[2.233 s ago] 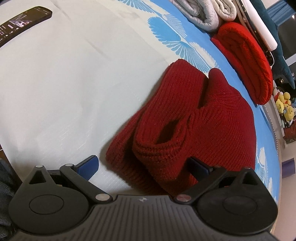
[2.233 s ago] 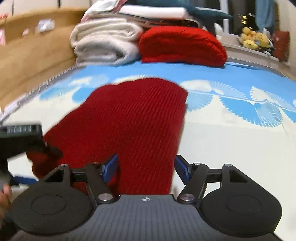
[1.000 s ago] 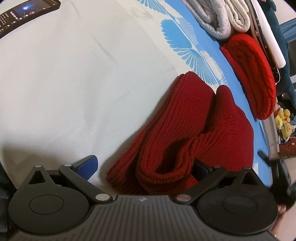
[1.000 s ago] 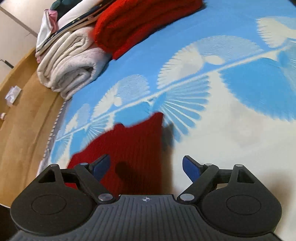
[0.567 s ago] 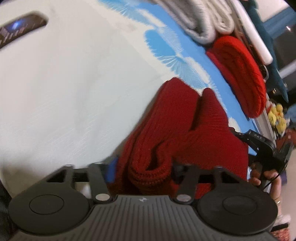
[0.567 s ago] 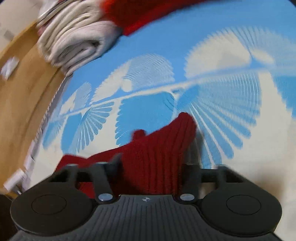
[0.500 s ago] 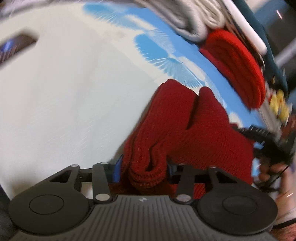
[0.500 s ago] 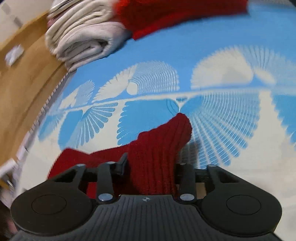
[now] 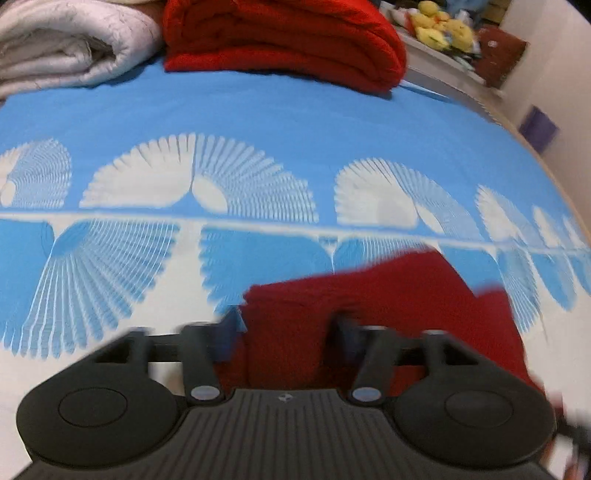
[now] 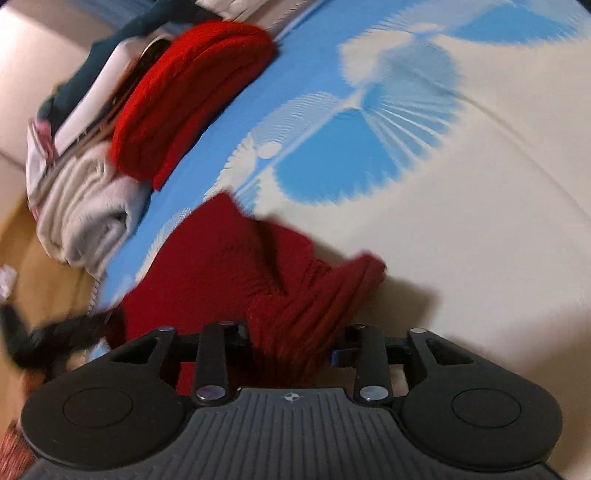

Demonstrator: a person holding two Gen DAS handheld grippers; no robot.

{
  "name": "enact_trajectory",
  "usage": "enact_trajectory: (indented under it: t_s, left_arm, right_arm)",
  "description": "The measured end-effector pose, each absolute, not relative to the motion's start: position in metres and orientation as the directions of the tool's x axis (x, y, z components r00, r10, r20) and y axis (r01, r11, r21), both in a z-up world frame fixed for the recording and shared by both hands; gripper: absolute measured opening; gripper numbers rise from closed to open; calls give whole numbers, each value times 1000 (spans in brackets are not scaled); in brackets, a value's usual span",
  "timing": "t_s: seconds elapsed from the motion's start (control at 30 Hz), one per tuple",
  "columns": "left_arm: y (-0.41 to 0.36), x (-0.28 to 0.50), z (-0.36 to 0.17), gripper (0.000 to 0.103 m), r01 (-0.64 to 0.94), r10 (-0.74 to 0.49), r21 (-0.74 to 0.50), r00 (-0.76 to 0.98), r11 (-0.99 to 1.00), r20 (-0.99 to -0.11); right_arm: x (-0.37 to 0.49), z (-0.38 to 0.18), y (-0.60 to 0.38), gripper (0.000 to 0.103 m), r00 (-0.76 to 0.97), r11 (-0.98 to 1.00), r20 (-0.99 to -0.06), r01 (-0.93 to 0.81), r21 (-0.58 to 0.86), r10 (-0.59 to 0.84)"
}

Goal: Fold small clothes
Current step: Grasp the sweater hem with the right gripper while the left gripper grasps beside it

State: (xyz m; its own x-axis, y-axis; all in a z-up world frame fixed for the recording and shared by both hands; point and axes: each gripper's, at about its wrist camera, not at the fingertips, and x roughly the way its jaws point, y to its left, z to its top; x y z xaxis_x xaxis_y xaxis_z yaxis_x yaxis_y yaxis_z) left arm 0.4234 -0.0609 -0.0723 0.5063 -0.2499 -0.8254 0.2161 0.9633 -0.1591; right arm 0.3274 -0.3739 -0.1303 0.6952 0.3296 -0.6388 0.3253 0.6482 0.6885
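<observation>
Together, we saw both claws clamped on the dark red knit garment (image 9: pixel 388 295). At the lower centre of the left wrist view, the left gripper (image 9: pixel 290 328) pinched a thick fold, the rest spreading to the lower right over the blue-and-white sheet (image 9: pixel 258 122). In the right wrist view, the right gripper (image 10: pixel 291 343) squeezed a bunched edge at lower centre, the cloth running up and left.

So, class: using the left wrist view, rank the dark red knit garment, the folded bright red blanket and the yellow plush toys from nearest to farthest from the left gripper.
1. Dark red knit garment: clamped in the left gripper, spreading to the right.
2. Folded bright red blanket: far edge of the bed, centre.
3. Yellow plush toys: beyond the bed, upper right.
</observation>
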Motion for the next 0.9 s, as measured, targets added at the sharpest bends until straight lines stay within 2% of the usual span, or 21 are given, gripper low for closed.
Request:
enact_trajectory:
  t_s: [0.07, 0.13, 0.23, 0.37, 0.43, 0.47, 0.5, 0.57, 0.67, 0.73, 0.77, 0.8, 0.83, 0.87, 0.9]
  left_arm:
    - [-62, 421, -63, 85, 171, -236, -167, 569, 971, -787]
    - [-47, 414, -57, 85, 163, -300, -252, 564, 954, -769]
    - [-33, 400, -51, 85, 157, -348, -318, 575, 935, -741]
    - [-50, 398, -53, 84, 254, -375, -278, 566, 926, -734]
    - [-57, 403, -64, 81, 241, -344, -250, 555, 938, -757]
    - [-61, 407, -73, 53, 231, -332, -242, 548, 942, -768]
    - [-62, 408, -77, 12, 210, -299, -217, 561, 953, -772]
    - [-59, 404, -72, 9, 194, -281, -204, 598, 959, -751]
    - [-40, 387, -46, 6, 188, -260, -180, 695, 966, -670]
    - [-24, 398, -59, 5, 128, -192, -143, 673, 981, -714]
    - [-21, 404, -70, 0, 109, -153, -108, 651, 988, -744]
    - [-21, 408, -83, 0, 61, -44, -6, 654, 998, -755]
    - [-20, 411, -93, 0, 39, 9, 45, 657, 998, -754]
    - [-14, 413, -99, 0, 16, 2, 16, 647, 1000, -762]
    - [-4, 414, -103, 1, -4, -62, -84, 632, 996, -773]
  right_arm:
    - [311, -133, -380, 55, 698, 623, -629, 332, 709, 343]
    - [306, -130, -386, 61, 709, 628, -621, 322, 708, 336]
    - [300, -122, -396, 67, 754, 654, -593, 301, 694, 282]
    - [298, -121, -401, 67, 777, 640, -569, 297, 708, 268]
    - [298, -118, -400, 67, 786, 644, -555, 280, 712, 272]
    - [297, -116, -398, 67, 791, 654, -549, 269, 707, 269]
    - [296, -113, -397, 67, 796, 664, -545, 259, 702, 265]
    - [294, -109, -397, 66, 804, 682, -537, 244, 690, 256]
    - [294, -102, -395, 64, 820, 702, -517, 216, 678, 247]
    - [295, -98, -391, 64, 826, 720, -505, 189, 668, 251]
    - [296, -97, -389, 64, 826, 725, -500, 177, 666, 258]
    - [298, -98, -386, 64, 825, 724, -498, 168, 669, 268]
    - [300, -99, -385, 64, 821, 722, -499, 165, 672, 277]
    - [302, -100, -383, 64, 818, 723, -501, 164, 672, 280]
    - [303, -102, -382, 64, 814, 727, -507, 163, 667, 283]
